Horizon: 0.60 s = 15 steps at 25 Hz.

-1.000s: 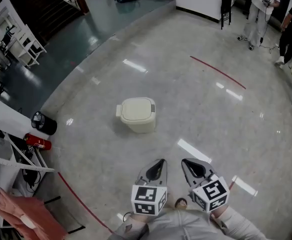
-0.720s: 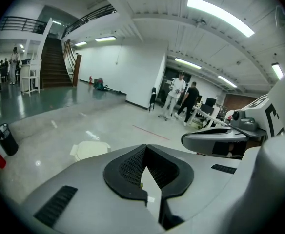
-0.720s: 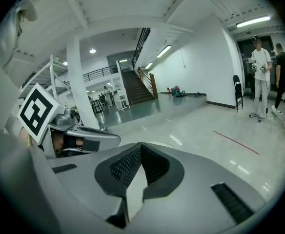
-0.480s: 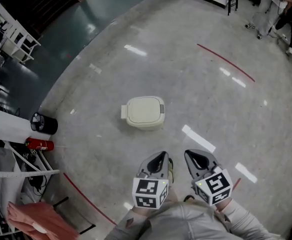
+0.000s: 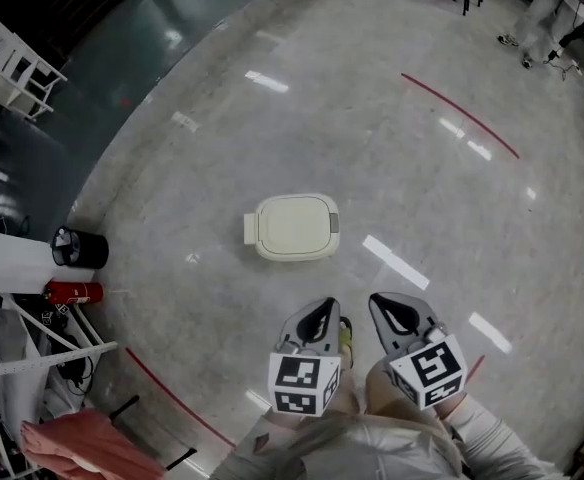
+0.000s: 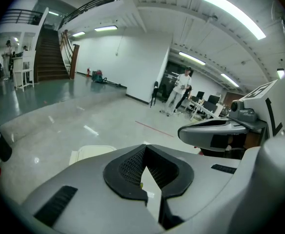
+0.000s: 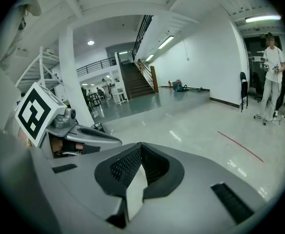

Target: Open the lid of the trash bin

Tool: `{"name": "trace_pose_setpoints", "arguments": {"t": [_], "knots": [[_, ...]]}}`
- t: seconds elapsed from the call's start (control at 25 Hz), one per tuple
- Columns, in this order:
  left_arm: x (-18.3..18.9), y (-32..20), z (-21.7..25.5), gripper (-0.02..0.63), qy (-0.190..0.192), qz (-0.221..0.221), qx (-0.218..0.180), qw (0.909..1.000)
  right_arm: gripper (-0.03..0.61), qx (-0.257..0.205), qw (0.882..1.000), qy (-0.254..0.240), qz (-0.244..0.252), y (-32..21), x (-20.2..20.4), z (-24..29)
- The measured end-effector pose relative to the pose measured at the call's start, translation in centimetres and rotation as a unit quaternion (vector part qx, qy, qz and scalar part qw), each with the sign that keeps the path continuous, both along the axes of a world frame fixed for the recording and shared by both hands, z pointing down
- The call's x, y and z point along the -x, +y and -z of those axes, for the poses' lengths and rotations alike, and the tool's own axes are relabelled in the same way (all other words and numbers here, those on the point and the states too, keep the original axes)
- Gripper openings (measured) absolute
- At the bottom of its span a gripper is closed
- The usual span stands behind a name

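Head view: you hold the left gripper [image 5: 321, 313] and the right gripper [image 5: 392, 310] side by side at the near edge, close together but not touching, each tapering to a closed point and aimed at the floor [image 5: 442, 228] ahead. The trash bin [image 5: 294, 226] stands on that floor just beyond the two tips, apart from both, its pale lid [image 5: 294, 220] down flat. At the left edge a black round container [image 5: 79, 248] and a red fire extinguisher [image 5: 72, 292] lie beside a white rack [image 5: 32, 338]. A red line [image 5: 459, 115] crosses the floor far right. Left gripper view: your jaws meet at their far tips, leaving only a narrow wedge behind them through which the floor shows, and nothing is clamped. The trash bin's lid shows low and left of the jaws, on the floor beyond them. The right gripper sits at the right. A person [image 6: 181, 84] stands in the far background, and a staircase [image 6: 50, 57] rises far left. Right gripper view: these jaws likewise meet at the tips and hold nothing. The left gripper and its marker cube [image 7: 37, 112] sit at the left.
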<state>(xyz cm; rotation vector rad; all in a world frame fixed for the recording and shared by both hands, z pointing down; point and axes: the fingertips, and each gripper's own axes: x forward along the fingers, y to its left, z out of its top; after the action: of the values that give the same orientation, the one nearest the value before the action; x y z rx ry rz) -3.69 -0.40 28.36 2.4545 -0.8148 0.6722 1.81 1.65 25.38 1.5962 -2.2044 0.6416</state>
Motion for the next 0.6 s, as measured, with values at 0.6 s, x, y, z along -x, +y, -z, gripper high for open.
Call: {"name": "trace_pose_setpoints", "arguments": {"t": [0.6], "knots": [[0.1,-5.0,-8.9,0.003,-0.037,0.040,0.028,0.9981,0.000,0.033,0.999,-0.002,0.022,-8.1,-1.9,-9.0]]}}
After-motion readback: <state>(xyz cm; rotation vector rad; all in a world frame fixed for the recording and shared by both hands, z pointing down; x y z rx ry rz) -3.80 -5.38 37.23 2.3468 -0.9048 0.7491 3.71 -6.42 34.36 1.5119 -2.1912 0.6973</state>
